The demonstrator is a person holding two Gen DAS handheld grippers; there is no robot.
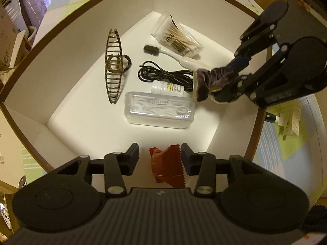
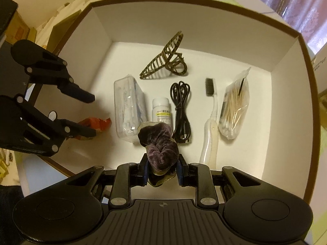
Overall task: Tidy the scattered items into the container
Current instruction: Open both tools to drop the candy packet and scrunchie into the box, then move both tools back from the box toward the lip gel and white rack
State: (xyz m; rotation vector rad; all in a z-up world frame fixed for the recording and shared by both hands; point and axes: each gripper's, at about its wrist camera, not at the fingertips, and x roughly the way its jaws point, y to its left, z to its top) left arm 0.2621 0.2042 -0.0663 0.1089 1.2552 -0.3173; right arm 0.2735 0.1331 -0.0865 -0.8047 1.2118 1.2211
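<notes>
Right wrist view: scrunchie [image 2: 160, 146] in right tongs [image 2: 161, 172] (over box [image 2: 286, 47]).

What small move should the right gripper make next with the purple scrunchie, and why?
Probably open the right gripper and let the scrunchie drop. It is shut on the scrunchie and already hangs inside the box, near the white bottle and black cable. The open left gripper has the red packet beneath it.
</notes>
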